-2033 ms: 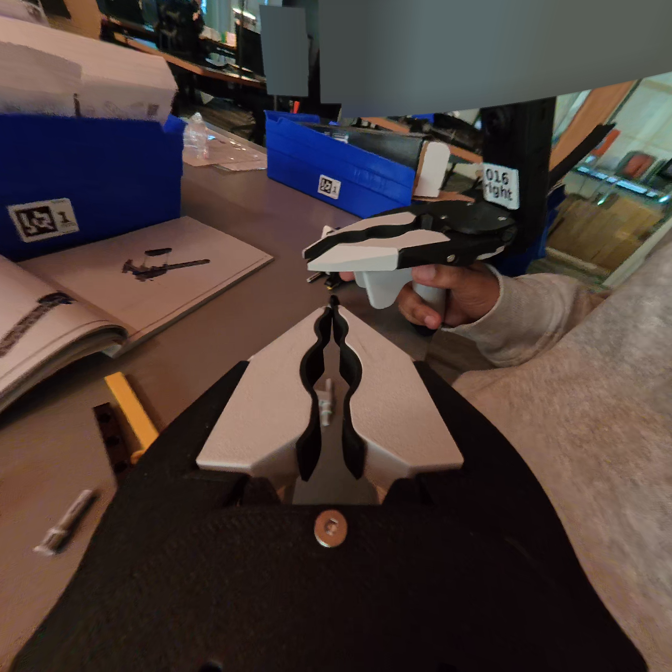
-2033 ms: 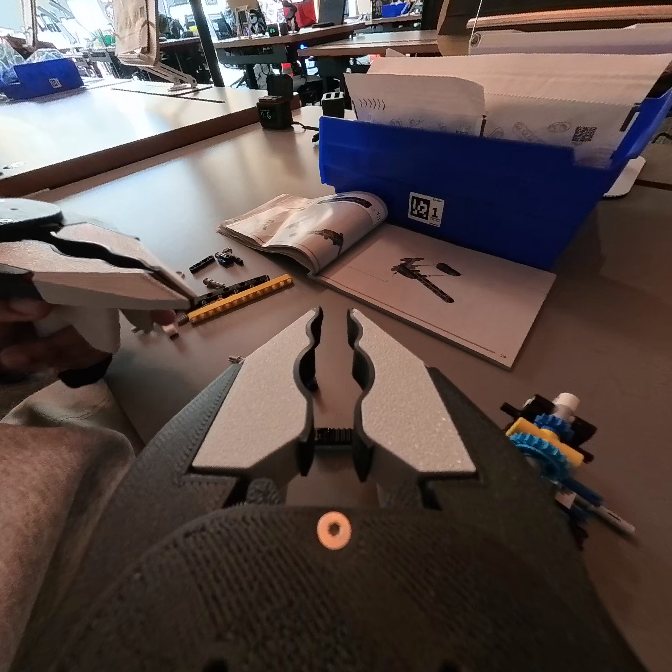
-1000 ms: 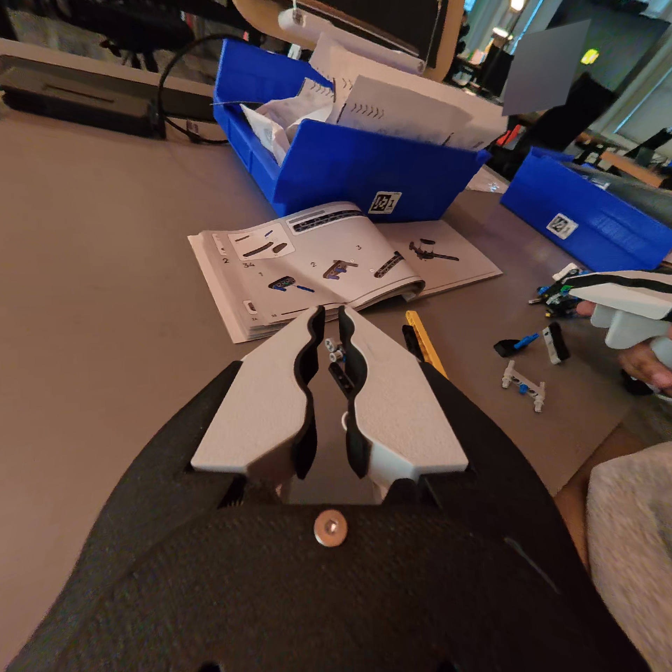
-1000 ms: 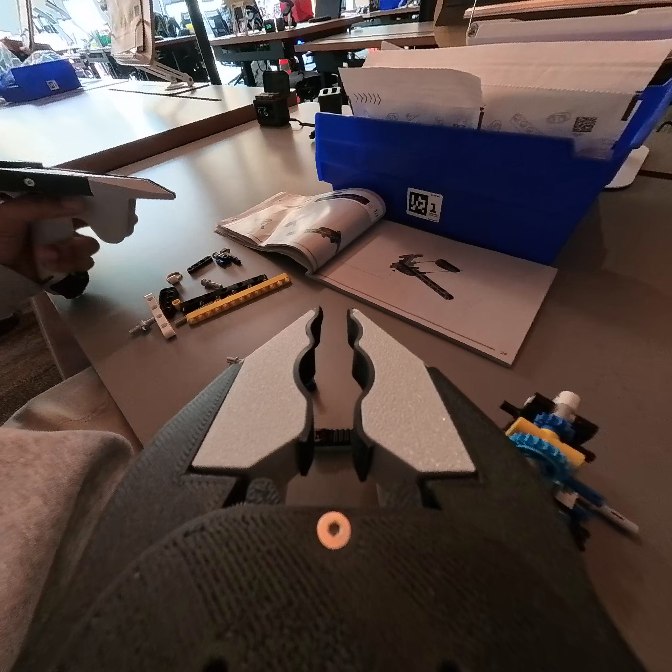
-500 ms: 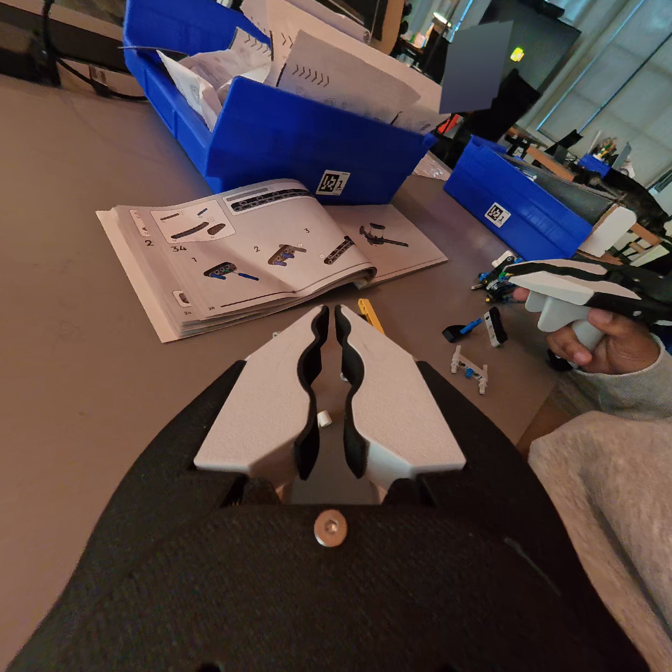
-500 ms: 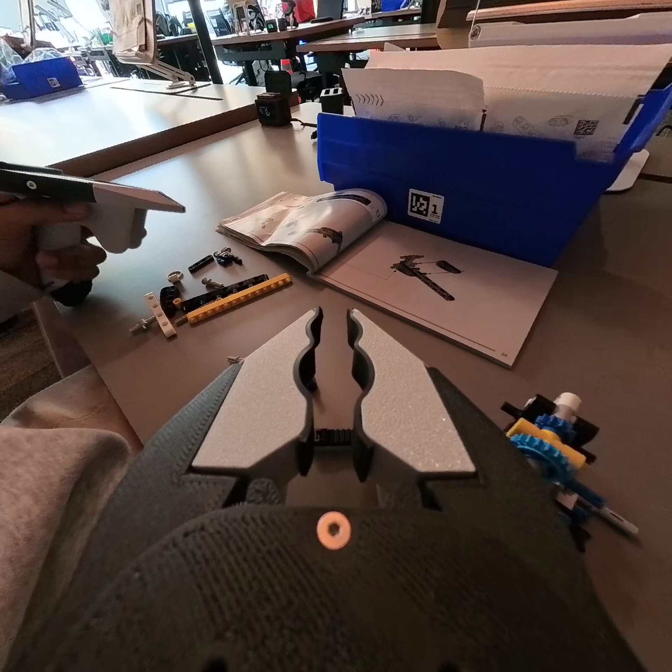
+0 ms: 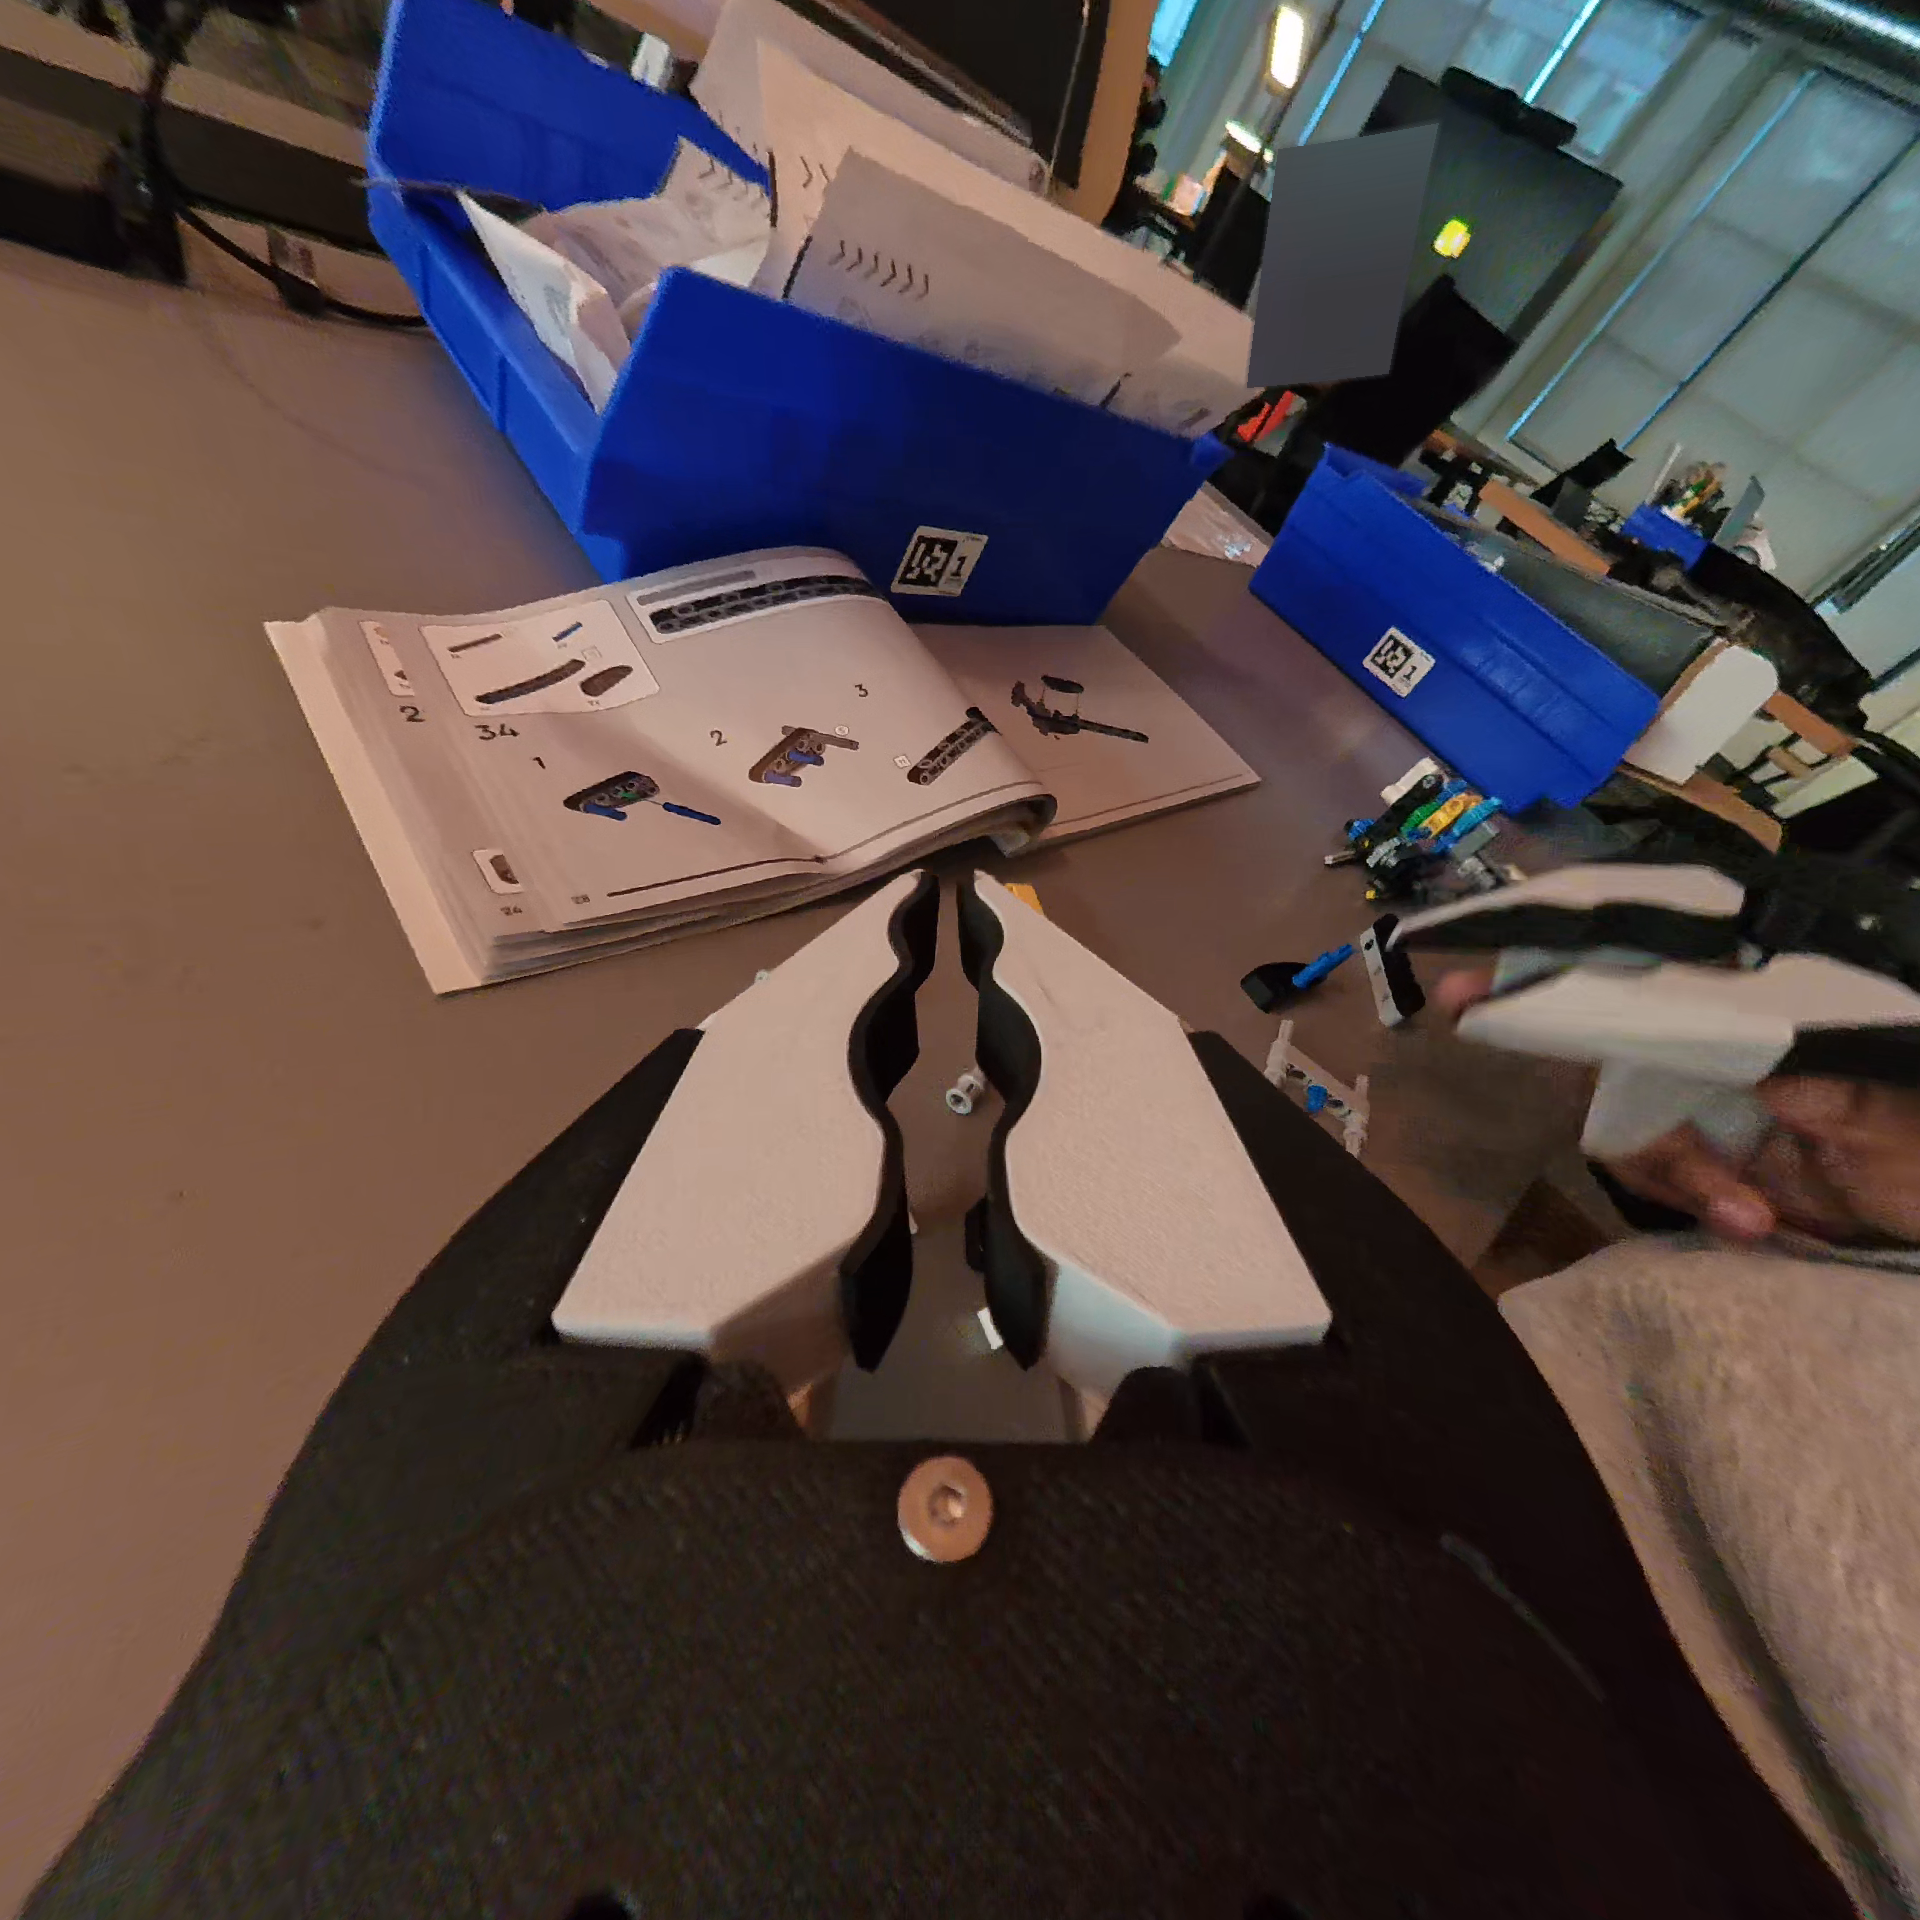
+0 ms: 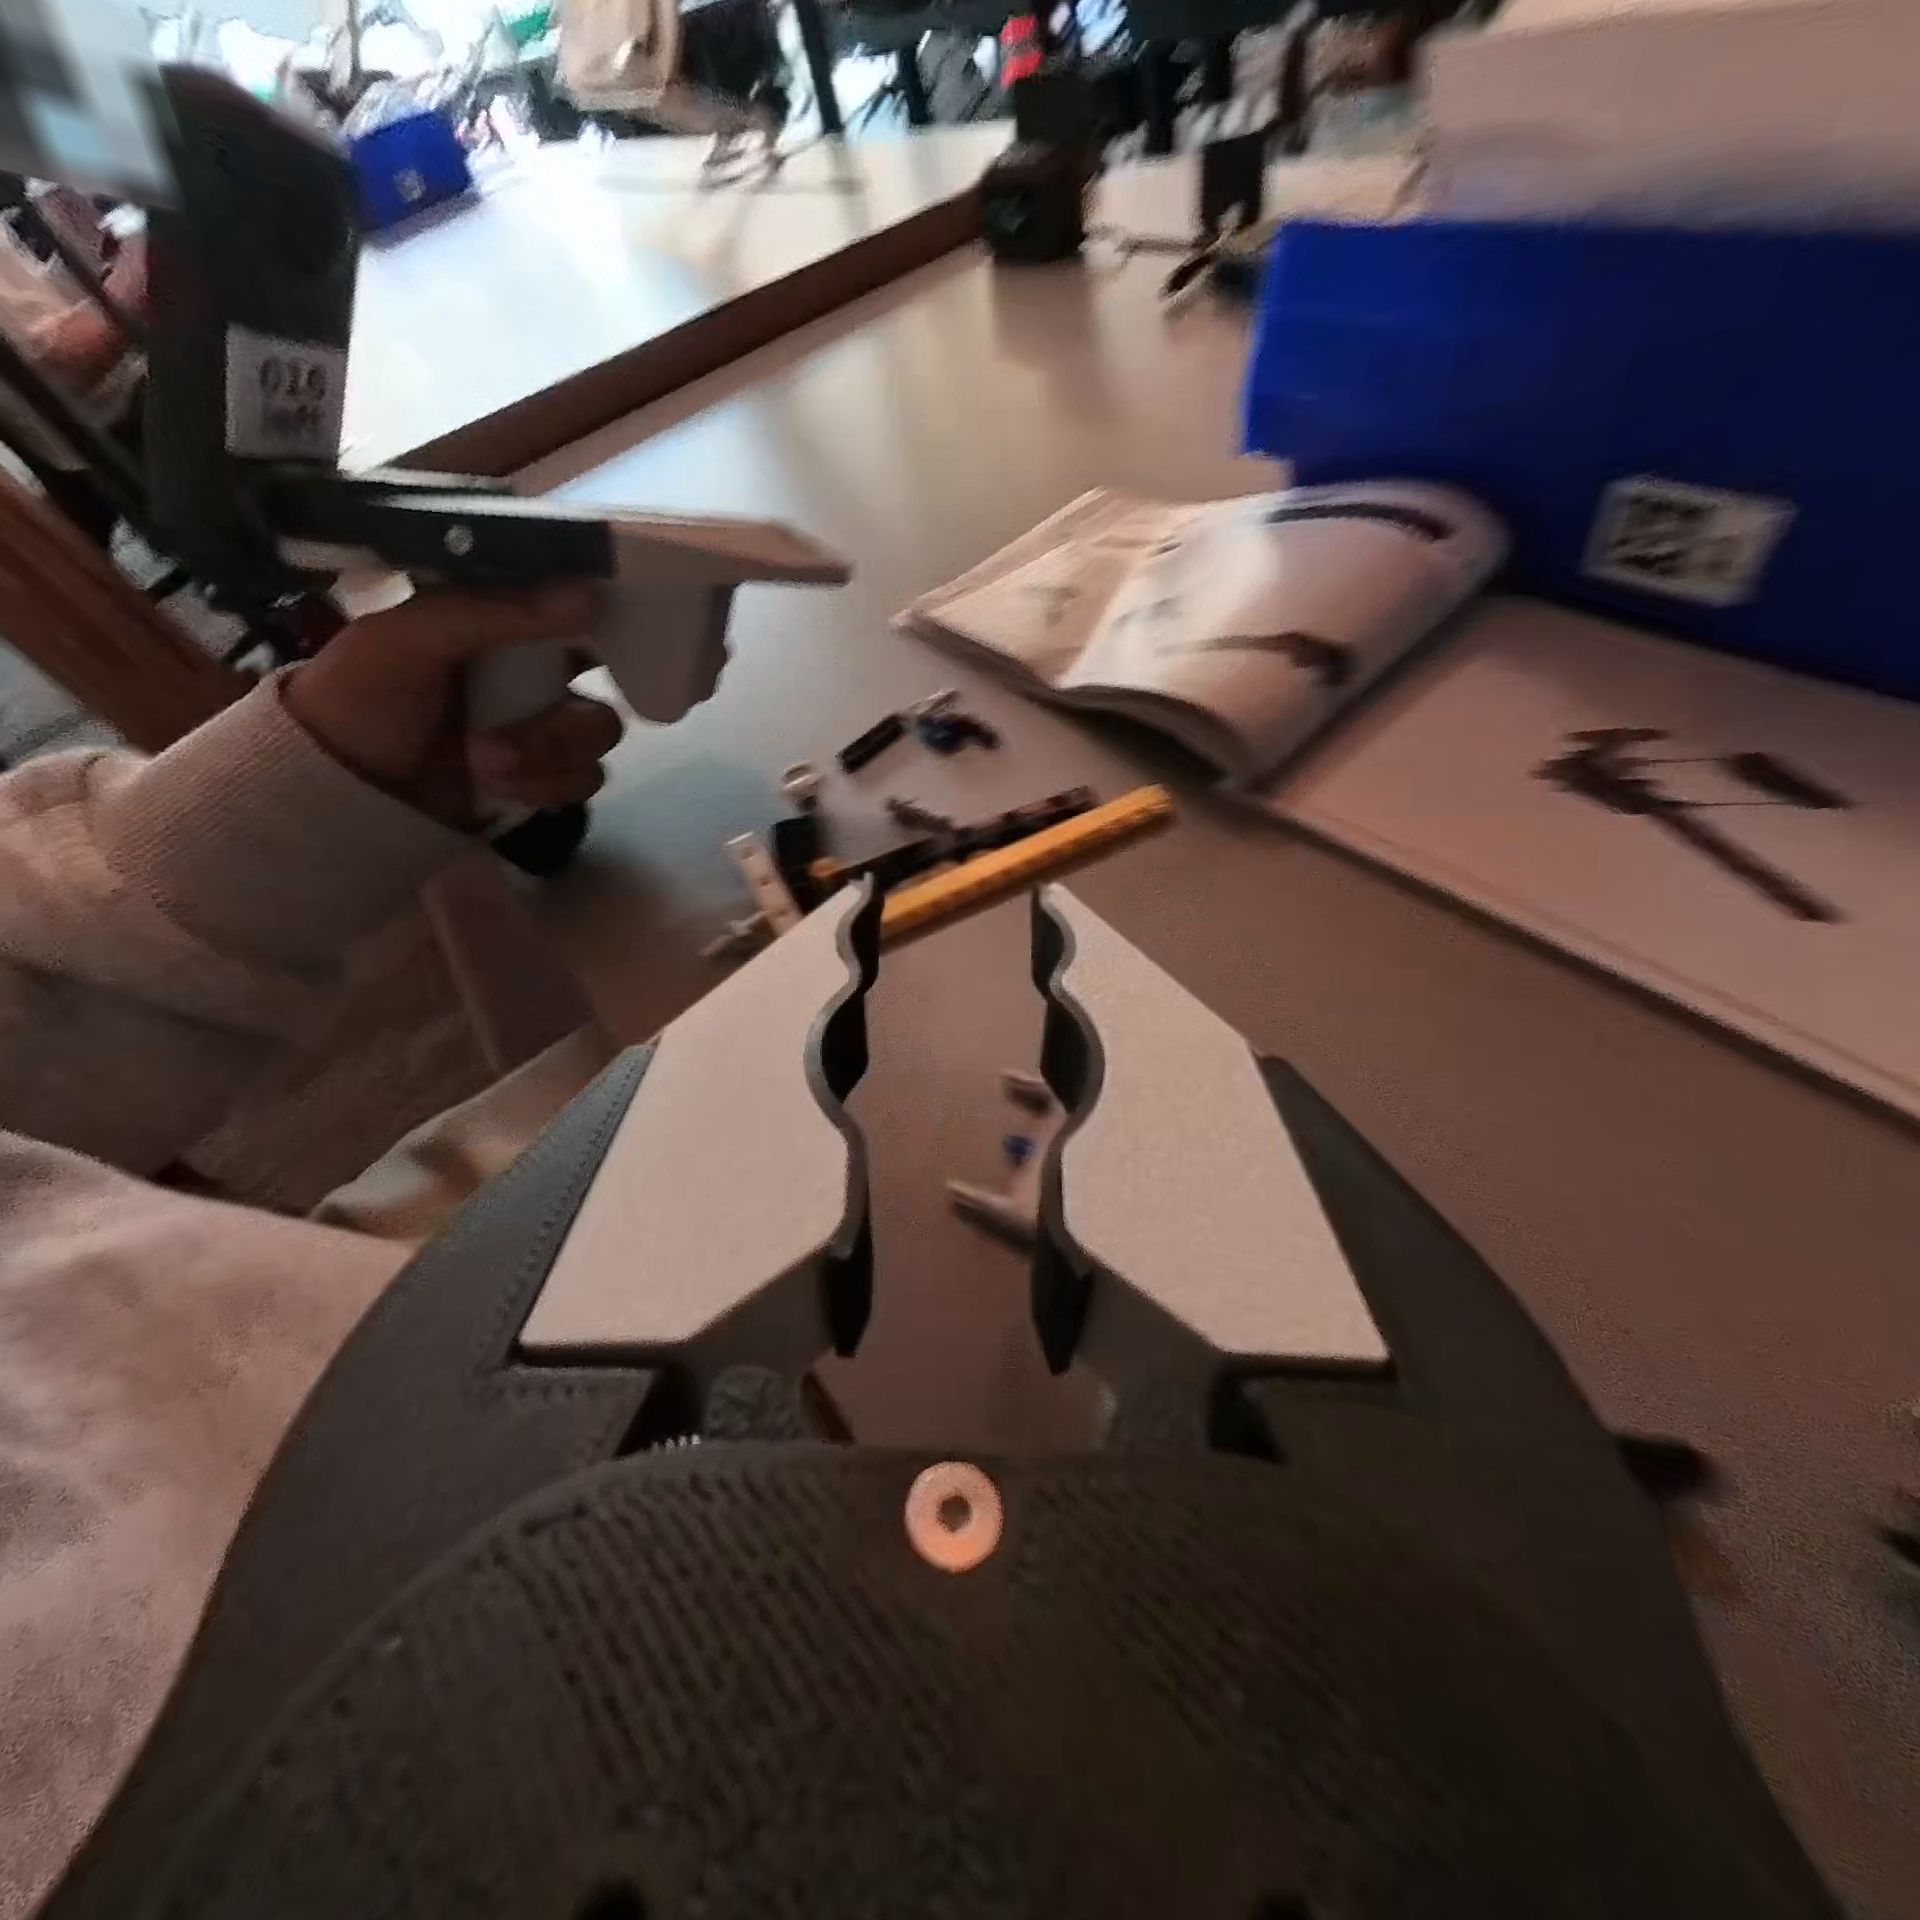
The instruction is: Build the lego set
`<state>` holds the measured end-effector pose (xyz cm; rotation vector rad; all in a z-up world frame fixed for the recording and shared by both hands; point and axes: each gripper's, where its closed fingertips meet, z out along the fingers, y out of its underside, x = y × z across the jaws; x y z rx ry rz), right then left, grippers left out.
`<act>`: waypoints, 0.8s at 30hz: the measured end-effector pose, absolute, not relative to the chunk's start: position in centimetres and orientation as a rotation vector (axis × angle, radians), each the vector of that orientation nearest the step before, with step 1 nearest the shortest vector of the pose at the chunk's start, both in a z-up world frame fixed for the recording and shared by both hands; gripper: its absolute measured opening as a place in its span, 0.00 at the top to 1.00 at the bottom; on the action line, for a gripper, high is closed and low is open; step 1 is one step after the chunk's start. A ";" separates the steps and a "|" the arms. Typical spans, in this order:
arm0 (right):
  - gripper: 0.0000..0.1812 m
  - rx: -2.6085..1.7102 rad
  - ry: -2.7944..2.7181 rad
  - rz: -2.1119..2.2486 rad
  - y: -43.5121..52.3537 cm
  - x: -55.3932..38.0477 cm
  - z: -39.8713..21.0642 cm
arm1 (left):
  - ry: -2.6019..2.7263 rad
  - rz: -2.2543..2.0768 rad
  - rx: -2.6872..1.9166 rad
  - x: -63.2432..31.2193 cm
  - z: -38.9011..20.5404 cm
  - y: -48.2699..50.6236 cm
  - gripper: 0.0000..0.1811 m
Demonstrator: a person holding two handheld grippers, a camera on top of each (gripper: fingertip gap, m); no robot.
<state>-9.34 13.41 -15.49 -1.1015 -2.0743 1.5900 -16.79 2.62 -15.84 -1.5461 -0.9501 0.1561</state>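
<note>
On your far left the desk (image 7: 156, 1039) lies bare, and just past it the open booklet (image 7: 665, 748) rests flat with its pages showing drawn building steps. Behind the booklet stands a blue bin (image 7: 831, 457) stuffed with white paper bags. Your left gripper (image 7: 948, 896) hangs above the desk just in front of the booklet; its fingers are nearly pressed together at the tips with only a thin slit between them, and they pinch nothing. Through that slit a small grey peg (image 7: 962, 1093) lies on the desk below. The yellow beam (image 8: 1029, 852) lies just beyond the left gripper's tips, with a black beam (image 8: 997, 816) alongside it and several small dark pieces (image 8: 914, 732) scattered near the booklet's edge. To the right of these sit a black piece with a blue pin (image 7: 1294, 975) and a white bar with blue pins (image 7: 1314, 1091). Farther right, the half-built model (image 7: 1418, 821) with blue and yellow gears sits on the desk in front of a second blue bin (image 7: 1455, 623). Your right gripper (image 8: 954, 914) is low over the desk near the loose pieces, its view blurred; its fingers are spread apart and empty, with the white bar seen between them on the desk.
</note>
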 end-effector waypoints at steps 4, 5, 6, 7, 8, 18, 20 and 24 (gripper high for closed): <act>0.86 -1.011 -2.296 1.405 8.3 -8.4 -18.4 | -0.925 0.120 -1.489 -16.5 -14.7 2.5 1.00; 0.88 -0.984 -2.314 1.340 7.9 -8.7 -18.8 | -0.921 0.118 -1.481 -16.5 -14.6 2.4 1.00; 0.93 -0.976 -2.317 1.289 7.6 -9.0 -19.1 | -0.917 0.127 -1.483 -16.4 -14.5 2.4 1.00; 0.97 -0.978 -2.327 1.248 7.4 -9.3 -19.4 | -0.910 0.145 -1.495 -16.4 -14.6 2.3 1.00; 0.97 -0.984 -2.345 1.214 7.2 -9.5 -19.8 | -0.902 0.168 -1.515 -16.4 -14.7 2.4 1.00; 0.96 -1.060 -2.432 0.982 6.1 -10.3 -22.4 | -0.881 0.169 -1.543 -16.1 -15.0 2.6 0.99; 0.95 -1.101 -2.427 0.989 6.4 -10.3 -22.4 | -0.894 0.158 -1.516 -16.2 -14.7 2.3 0.99; 0.92 -1.150 -2.419 1.008 6.8 -10.3 -22.3 | -0.906 0.146 -1.494 -16.3 -14.5 2.1 0.99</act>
